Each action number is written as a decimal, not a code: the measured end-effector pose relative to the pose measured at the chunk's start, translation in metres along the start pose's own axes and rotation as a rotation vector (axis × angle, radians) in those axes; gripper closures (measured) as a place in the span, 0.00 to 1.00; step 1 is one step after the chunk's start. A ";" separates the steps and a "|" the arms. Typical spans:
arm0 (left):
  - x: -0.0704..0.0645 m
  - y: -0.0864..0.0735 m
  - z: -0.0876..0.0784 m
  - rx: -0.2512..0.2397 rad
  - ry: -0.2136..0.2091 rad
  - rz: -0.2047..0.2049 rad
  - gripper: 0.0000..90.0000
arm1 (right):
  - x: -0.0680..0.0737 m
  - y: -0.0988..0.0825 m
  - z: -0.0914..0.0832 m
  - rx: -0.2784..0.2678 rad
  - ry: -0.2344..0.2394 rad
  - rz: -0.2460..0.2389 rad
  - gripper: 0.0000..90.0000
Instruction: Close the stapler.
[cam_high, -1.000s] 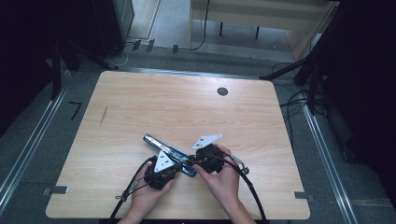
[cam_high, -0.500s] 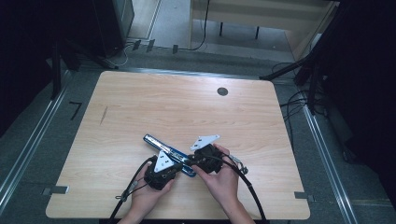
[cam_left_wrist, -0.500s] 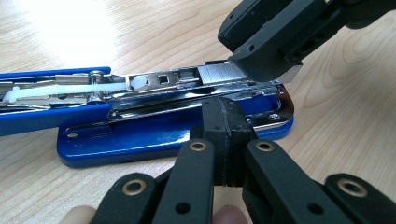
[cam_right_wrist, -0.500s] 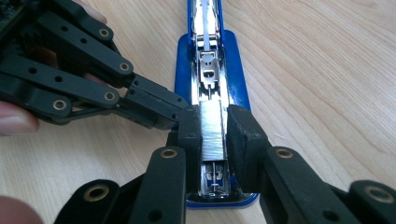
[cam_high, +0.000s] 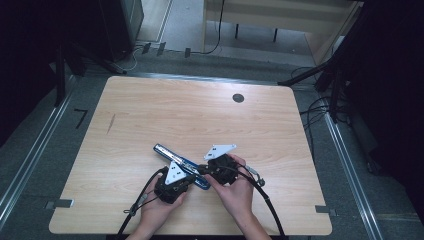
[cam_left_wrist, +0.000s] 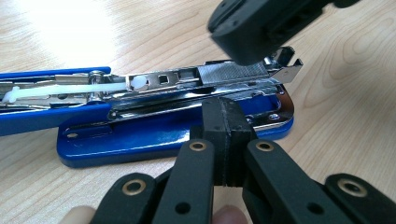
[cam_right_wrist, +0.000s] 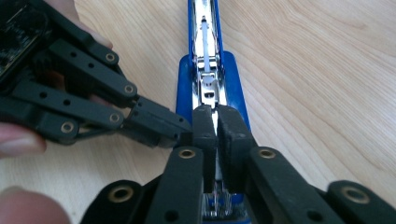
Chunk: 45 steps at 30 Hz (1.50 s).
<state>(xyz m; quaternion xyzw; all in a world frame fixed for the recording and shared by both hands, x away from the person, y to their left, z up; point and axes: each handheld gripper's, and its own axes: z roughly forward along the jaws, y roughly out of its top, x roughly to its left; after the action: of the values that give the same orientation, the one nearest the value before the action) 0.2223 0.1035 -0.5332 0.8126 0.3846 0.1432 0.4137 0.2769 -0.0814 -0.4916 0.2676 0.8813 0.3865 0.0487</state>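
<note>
Right gripper (cam_right_wrist: 217, 126) fingers (cam_right_wrist: 233, 135) having just closed, now pinching the stapler (cam_high: 181, 165) magazine; left gripper (cam_left_wrist: 227, 135) pressing shut against its blue base; stapler lying open on the desk (cam_high: 150, 115).

The right gripper (cam_high: 206, 171) has just been closing: its fingers (cam_right_wrist: 205, 122) now stand nearly together over the metal staple channel of the opened blue stapler (cam_high: 180, 161), with a strip of the channel between them. From above, its grey plate has tipped a little between the 2 earlier pictures and now, and the right hand (cam_high: 237, 192) has barely shifted with it.
</note>
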 end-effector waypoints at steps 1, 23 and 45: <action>0.000 0.000 0.000 -0.001 0.000 -0.001 1.00 | 0.001 0.001 0.002 -0.002 -0.002 0.003 1.00; 0.000 0.000 0.000 0.000 -0.006 -0.005 1.00 | 0.000 0.007 0.017 0.021 -0.023 -0.029 1.00; 0.019 0.000 -0.011 -0.009 0.004 -0.071 1.00 | 0.003 0.017 0.013 -0.027 -0.004 -0.021 1.00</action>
<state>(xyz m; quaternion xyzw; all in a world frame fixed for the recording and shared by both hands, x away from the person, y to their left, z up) 0.2285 0.1238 -0.5280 0.7963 0.4134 0.1318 0.4215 0.2854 -0.0622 -0.4884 0.2584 0.8786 0.3974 0.0581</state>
